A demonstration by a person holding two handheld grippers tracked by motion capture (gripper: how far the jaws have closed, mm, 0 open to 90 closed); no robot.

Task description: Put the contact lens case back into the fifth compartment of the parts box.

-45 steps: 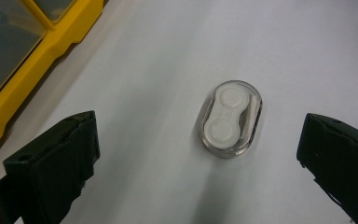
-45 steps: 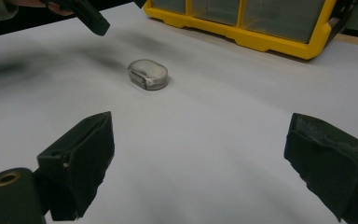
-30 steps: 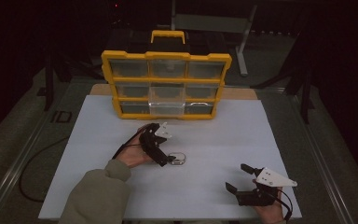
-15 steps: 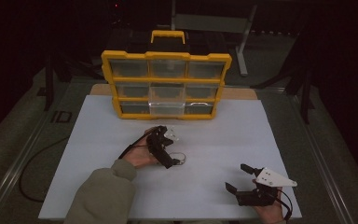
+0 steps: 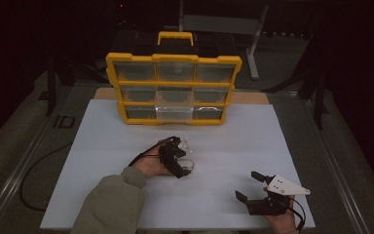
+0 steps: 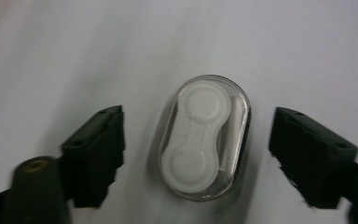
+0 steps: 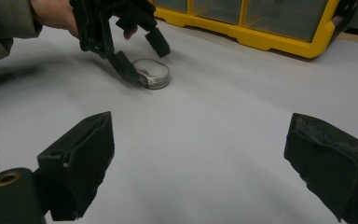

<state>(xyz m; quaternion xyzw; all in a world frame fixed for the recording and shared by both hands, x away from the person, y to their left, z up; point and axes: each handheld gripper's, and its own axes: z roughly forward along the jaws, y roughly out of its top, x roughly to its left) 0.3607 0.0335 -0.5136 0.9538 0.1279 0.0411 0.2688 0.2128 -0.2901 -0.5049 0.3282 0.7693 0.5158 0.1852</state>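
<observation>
Clear oval case [image 6: 204, 137] holds a white two-cupped insert, lying flat.

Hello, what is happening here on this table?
A person works with two grippers on a white table. The left gripper is down over a small clear case; its jaws have just been closing, with gaps left on both sides. The right gripper waits open, holding nothing. A yellow organizer stands behind.
</observation>
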